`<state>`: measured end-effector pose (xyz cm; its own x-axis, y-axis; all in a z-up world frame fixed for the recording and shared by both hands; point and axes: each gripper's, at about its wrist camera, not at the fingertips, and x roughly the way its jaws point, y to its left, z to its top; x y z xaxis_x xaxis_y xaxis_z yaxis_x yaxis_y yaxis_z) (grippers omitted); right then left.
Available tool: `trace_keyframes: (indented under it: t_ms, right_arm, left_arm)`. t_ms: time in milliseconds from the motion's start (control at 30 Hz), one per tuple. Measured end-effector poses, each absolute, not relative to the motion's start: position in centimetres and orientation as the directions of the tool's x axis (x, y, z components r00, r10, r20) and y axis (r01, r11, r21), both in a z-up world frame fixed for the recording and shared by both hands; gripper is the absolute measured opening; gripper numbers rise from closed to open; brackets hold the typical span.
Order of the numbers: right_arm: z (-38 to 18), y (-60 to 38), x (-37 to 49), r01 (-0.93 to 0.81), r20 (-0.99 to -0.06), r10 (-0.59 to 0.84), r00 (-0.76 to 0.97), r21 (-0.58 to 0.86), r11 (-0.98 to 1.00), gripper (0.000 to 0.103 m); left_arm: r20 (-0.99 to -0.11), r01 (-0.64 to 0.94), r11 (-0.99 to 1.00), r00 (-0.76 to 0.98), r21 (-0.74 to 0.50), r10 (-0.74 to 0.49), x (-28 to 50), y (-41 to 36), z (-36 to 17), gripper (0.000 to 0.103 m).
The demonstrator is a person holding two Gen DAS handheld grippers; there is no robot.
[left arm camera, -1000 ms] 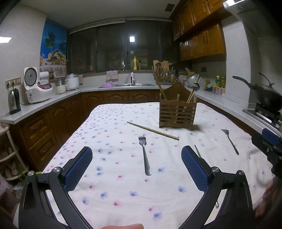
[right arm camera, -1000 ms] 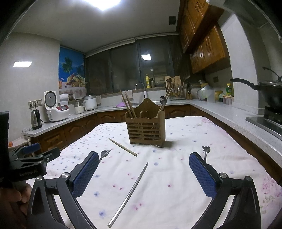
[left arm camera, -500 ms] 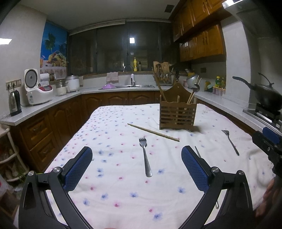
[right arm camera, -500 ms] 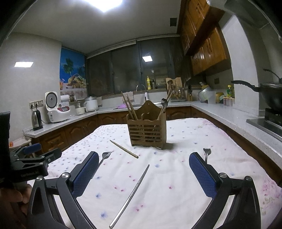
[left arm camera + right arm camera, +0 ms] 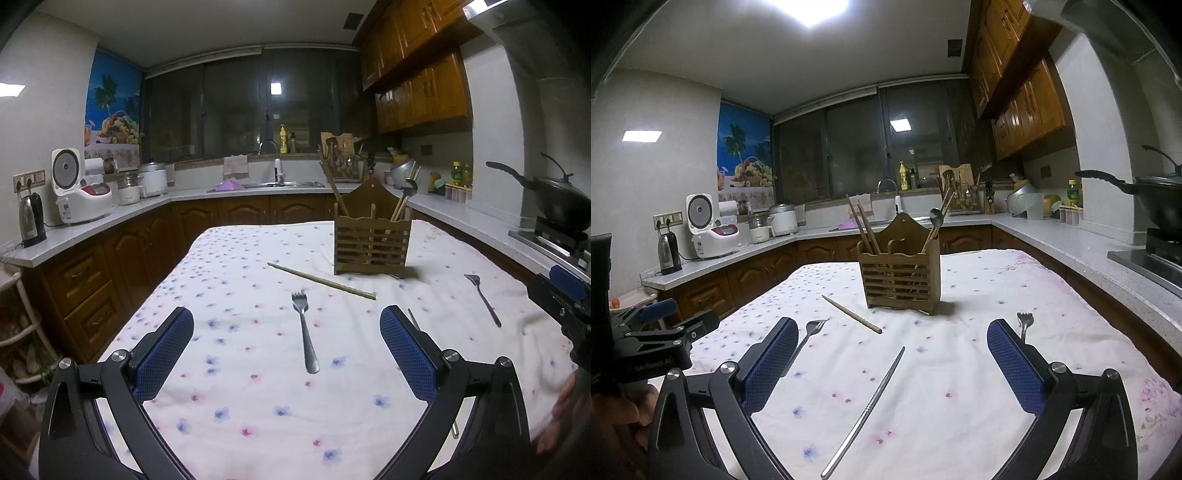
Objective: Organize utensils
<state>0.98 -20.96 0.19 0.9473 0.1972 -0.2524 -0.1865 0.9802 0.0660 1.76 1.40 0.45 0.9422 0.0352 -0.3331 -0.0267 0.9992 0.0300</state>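
Lying loose: fork (image 5: 304, 332) flat on floral tablecloth (image 5: 236, 398), tines toward wooden holder (image 5: 371, 245), handle toward left gripper (image 5: 286, 347).
Axis: nearly straight along left fingers, centred in gap.
Left fingers: spread wide, holding nothing.
Right gripper (image 5: 892, 363): equally wide, empty; metal chopstick (image 5: 866, 406) lying diagonally between pads.
Elsewhere: wooden chopstick (image 5: 320, 280), second fork (image 5: 482, 299).
Judged nearer: left.

The right gripper (image 5: 892, 363) hovers over the table (image 5: 960, 406), jaws wide. A metal chopstick (image 5: 866, 408) lies between them. Beyond stands the holder (image 5: 899, 278).
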Motion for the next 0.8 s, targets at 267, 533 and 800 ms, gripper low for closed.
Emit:
trace_keyframes:
  t_ms: [267, 533, 800]
  right_arm:
    - [0.04, -20.98, 0.89, -0.186, -0.253, 0.196, 0.947, 0.066, 0.98, 0.103]
    - [0.05, -20.91, 0.89, -0.185, -0.252, 0.196, 0.948, 0.067, 0.98, 0.103]
    - [-0.03, -20.92, 0.88, -0.185, -0.254, 0.197, 0.947, 0.069, 0.98, 0.103]
  left_arm:
    - [-0.333, -0.027, 0.999, 0.942, 0.03, 0.036, 1.76, 1.37, 0.47, 0.103]
    - [-0.333, -0.026, 0.999, 0.942, 0.03, 0.035, 1.74, 1.33, 0.42, 0.103]
    - [-0.335, -0.022, 0.999, 0.942, 0.029, 0.03, 1.77, 1.2, 0.47, 0.103]
